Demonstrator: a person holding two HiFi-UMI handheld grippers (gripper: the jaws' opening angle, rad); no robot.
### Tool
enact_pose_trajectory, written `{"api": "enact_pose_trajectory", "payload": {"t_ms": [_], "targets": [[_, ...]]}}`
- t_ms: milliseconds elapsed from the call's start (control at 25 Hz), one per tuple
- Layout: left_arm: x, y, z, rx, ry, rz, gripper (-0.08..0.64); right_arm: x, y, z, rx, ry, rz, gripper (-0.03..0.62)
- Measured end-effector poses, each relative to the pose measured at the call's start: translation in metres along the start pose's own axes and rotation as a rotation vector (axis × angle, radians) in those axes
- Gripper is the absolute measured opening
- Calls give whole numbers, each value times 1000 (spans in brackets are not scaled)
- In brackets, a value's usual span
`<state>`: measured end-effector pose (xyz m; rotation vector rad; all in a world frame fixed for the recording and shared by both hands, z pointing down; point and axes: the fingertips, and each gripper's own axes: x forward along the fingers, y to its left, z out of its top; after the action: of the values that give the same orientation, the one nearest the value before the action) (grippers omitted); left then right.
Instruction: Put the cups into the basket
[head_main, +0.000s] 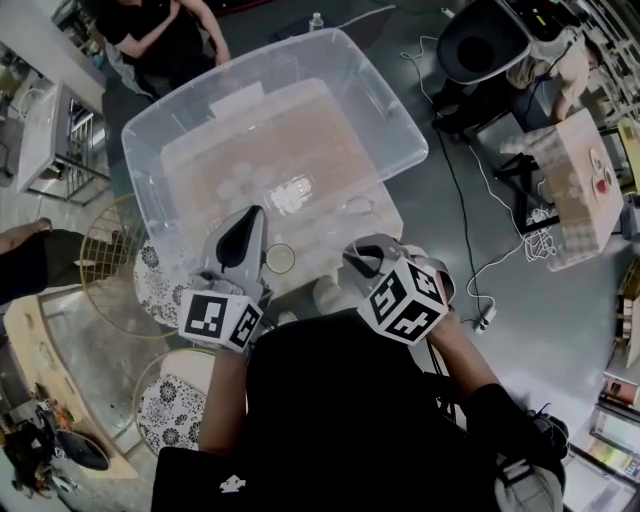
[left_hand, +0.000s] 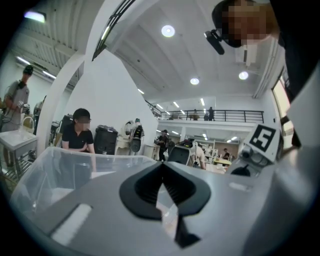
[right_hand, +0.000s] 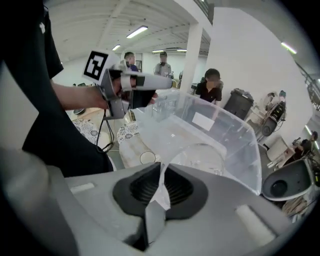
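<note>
The basket is a big clear plastic bin (head_main: 390, 110) (right_hand: 235, 135) on the table, with several clear cups (head_main: 290, 195) lying in it. My right gripper (head_main: 362, 255) (right_hand: 162, 172) is at the bin's near edge, shut on the thin wall of a clear cup (right_hand: 202, 159) that stands out beyond the jaws. My left gripper (head_main: 247, 222) (left_hand: 161, 170) (right_hand: 152, 95) hovers to its left in front of the bin; its tips meet and I see no cup beyond them. Between the two grippers, one more cup (head_main: 281, 258) (right_hand: 147, 158) stands on the table.
A person in black (head_main: 160, 35) (right_hand: 210, 87) sits behind the bin. Round wire stools with patterned cushions (head_main: 165, 290) stand at the left. A cardboard box (head_main: 570, 185), floor cables (head_main: 480, 270) and a black round container (head_main: 480, 45) are at the right.
</note>
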<state>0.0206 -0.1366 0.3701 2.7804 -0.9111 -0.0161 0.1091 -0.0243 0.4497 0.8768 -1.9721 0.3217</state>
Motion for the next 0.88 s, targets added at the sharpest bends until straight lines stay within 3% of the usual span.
{"api": "enact_pose_trajectory", "payload": {"t_ms": [200,480,880], "targets": [[2,-2,-1,-5,-3,2,5,-24,-24,29,-31,-69,-61,25],[5,-1,-3,-6,-2,32,5,-17,-78,57,-77,-114,-118,25],[6,15,-3,-1,4,138,5,35,-136,72,-100,-105,-56,26]]}}
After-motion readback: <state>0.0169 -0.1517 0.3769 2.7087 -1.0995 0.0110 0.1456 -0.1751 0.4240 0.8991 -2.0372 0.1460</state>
